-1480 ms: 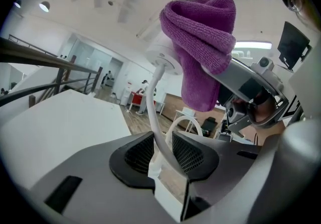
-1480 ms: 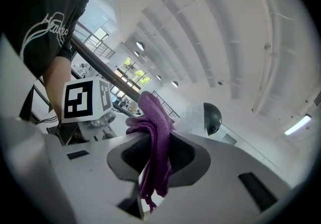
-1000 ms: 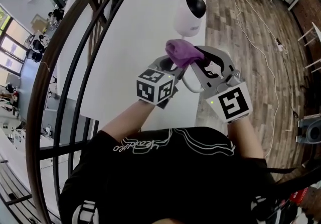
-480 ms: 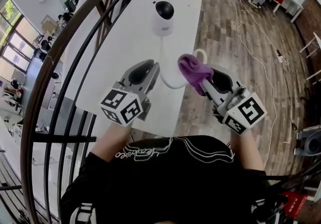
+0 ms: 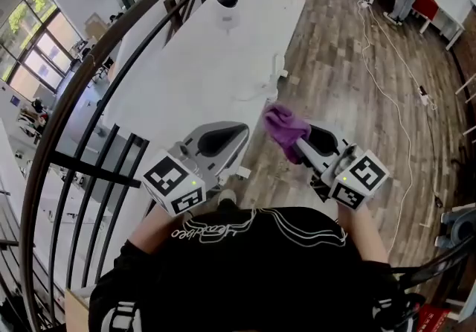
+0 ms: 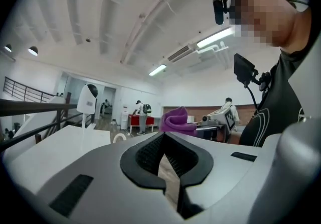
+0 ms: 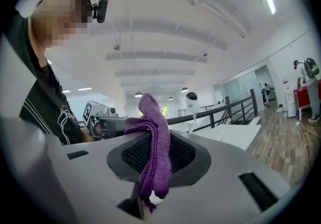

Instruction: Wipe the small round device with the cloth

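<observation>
Device (image 5: 225, 7), a white ball-headed unit with a dark lens, stands upright at the far end of the worktop (image 5: 190, 77). It looks light, hard, smooth and easy to tip, so I'd steady its lower body and wipe gently round the lens. The purple cloth (image 5: 285, 128), soft and limp, is pinched in the right hand-held gripper (image 7: 153, 142), well short of it. The left hand-held gripper (image 6: 164, 140) has just closed, with nothing between its jaws.
</observation>
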